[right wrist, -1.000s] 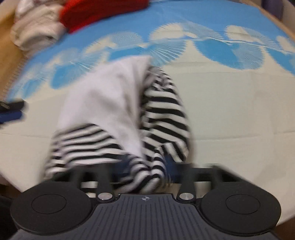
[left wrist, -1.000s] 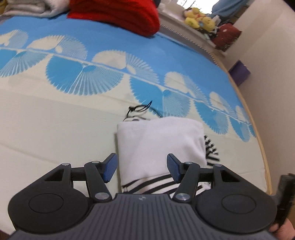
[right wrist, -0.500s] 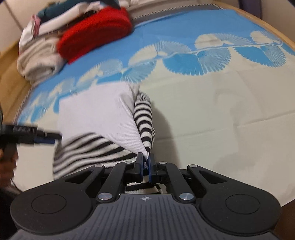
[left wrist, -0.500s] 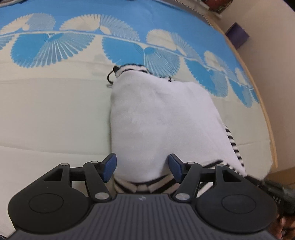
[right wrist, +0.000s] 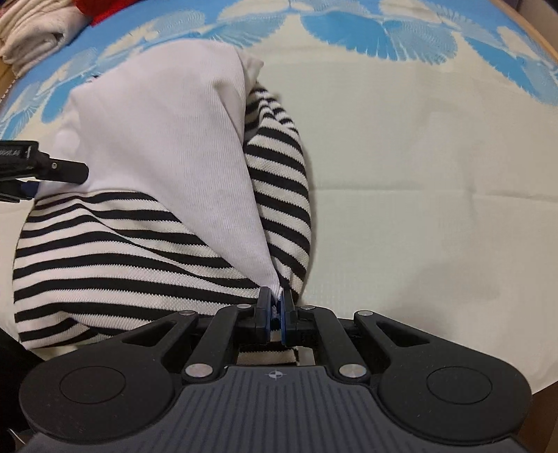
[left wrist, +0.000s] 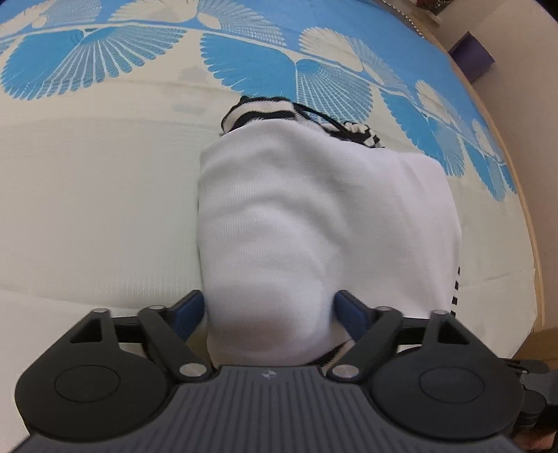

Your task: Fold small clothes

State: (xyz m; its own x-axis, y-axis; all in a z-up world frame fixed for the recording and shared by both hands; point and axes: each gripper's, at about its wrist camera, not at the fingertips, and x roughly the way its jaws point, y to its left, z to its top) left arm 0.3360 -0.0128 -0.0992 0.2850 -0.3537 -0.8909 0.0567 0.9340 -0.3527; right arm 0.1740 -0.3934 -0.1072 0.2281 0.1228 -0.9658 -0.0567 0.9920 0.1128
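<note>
A small garment, white on one side and black-and-white striped on the other (left wrist: 314, 216), lies folded on the blue and cream mat (left wrist: 87, 209). My left gripper (left wrist: 268, 310) hovers low over its near end. Its jaws are opening, and the white cloth bulges between the blue pads (left wrist: 188, 310) without being pinched. My right gripper (right wrist: 277, 306) is shut on a corner of the garment (right wrist: 157, 132), where the white layer meets the striped sleeve. One left finger (right wrist: 52, 167) shows at the left edge of the right wrist view, beside the cloth.
Folded cream clothes (right wrist: 31, 31) and a red item (right wrist: 94, 7) sit at the far left of the mat. A purple box (left wrist: 470, 59) stands beyond the wooden table rim (left wrist: 533, 244). Bare mat (right wrist: 418, 174) stretches right of the garment.
Both grippers have sunk closer to the mat. The left jaws have spread wider around the white cloth. The right gripper has kept hold of the corner and drawn the garment flatter.
</note>
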